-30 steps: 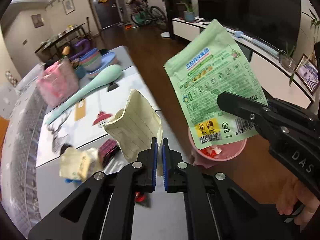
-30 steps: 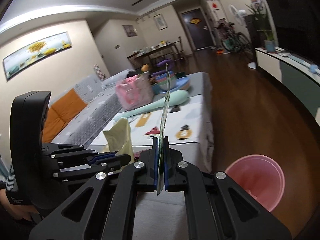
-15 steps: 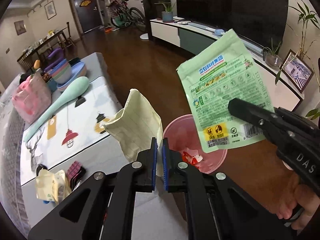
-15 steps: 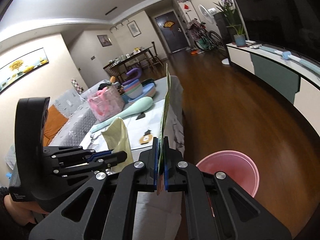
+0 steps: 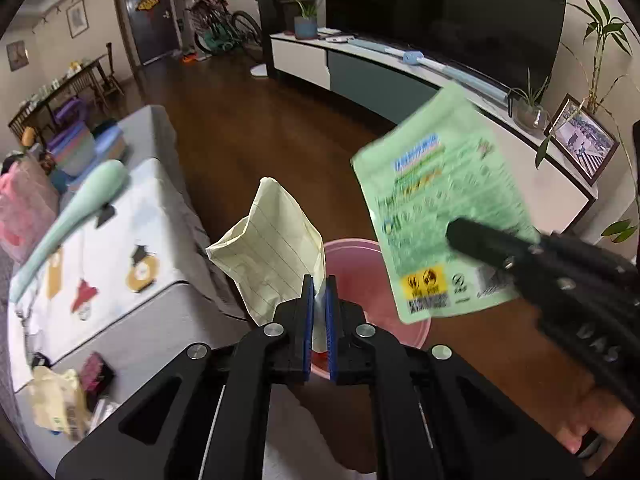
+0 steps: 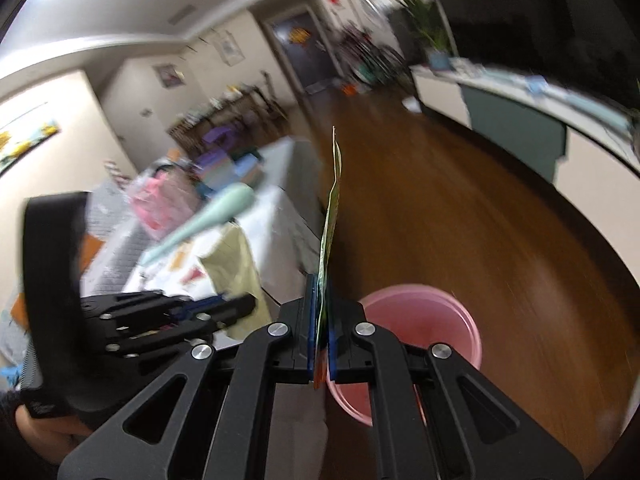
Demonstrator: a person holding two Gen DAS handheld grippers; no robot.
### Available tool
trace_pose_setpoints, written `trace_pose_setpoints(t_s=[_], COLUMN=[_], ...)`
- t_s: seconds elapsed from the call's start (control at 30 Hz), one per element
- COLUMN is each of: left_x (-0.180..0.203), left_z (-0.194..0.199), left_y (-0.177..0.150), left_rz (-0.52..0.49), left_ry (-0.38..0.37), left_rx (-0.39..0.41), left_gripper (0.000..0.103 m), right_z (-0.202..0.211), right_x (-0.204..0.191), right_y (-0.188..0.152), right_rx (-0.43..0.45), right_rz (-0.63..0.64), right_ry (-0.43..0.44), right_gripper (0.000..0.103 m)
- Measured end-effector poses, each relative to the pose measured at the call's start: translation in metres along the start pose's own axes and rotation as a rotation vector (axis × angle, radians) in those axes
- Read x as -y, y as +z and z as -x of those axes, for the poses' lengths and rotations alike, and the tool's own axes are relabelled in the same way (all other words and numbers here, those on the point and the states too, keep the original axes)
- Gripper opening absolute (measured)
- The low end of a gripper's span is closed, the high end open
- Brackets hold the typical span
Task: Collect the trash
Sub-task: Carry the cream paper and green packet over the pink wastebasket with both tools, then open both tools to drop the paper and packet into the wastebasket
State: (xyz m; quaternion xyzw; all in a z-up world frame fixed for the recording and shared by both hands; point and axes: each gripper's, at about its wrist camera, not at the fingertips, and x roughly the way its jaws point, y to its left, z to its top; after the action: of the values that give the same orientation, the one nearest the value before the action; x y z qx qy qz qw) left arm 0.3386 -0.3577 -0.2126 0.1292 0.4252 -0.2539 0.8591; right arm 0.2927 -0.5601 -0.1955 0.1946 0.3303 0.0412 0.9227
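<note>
My left gripper [image 5: 319, 280] is shut on a crumpled sheet of yellow lined paper [image 5: 274, 248], held just above the near rim of a pink bin [image 5: 360, 276] on the floor. My right gripper [image 6: 320, 280] is shut on a green snack pouch [image 6: 331, 216], seen edge-on here and flat in the left wrist view [image 5: 436, 216]. The pink bin [image 6: 424, 320] lies below and right of the right gripper. The left gripper with the yellow paper [image 6: 236, 268] shows at the lower left of the right wrist view.
A low table with a patterned cloth [image 5: 100, 248] stands to the left, carrying a mint spoon-shaped toy [image 5: 76, 208], a pink bag [image 5: 20, 208], stacked bowls and wrappers [image 5: 60, 404] near its front. A TV cabinet [image 5: 400, 88] lines the right wall. Dark wood floor [image 6: 460, 216] spreads beyond the bin.
Both grippers have swung from over the table toward the pink bin and dipped down; the bin now sits directly beneath the paper and pouch. Both grips are unchanged.
</note>
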Motion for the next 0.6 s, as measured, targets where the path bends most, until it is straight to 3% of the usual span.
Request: trace_pose_setpoints(t_s=[0.23, 0.47, 0.6], left_x=[0.012, 0.002, -0.002], left_z=[-0.070, -0.139, -0.159], left_y=[-0.021, -0.044, -0.054], left_rz=[-0.001, 0.103, 0.136], left_ry=[-0.062, -0.117, -0.121], left_rx=[-0.129, -0.274, -0.323], left_gripper=[0.005, 0.005, 0.005], right_z=[-0.041, -0.079, -0.095], right_x=[0.025, 0.042, 0.056], right_y=[-0.022, -0.039, -0.049], right_rx=[-0.160, -0.286, -0.335], right_rz=[-0.064, -0.099, -0.128], right_ry=[-0.051, -0.099, -0.126], right_gripper=[0.004, 0.005, 0.005])
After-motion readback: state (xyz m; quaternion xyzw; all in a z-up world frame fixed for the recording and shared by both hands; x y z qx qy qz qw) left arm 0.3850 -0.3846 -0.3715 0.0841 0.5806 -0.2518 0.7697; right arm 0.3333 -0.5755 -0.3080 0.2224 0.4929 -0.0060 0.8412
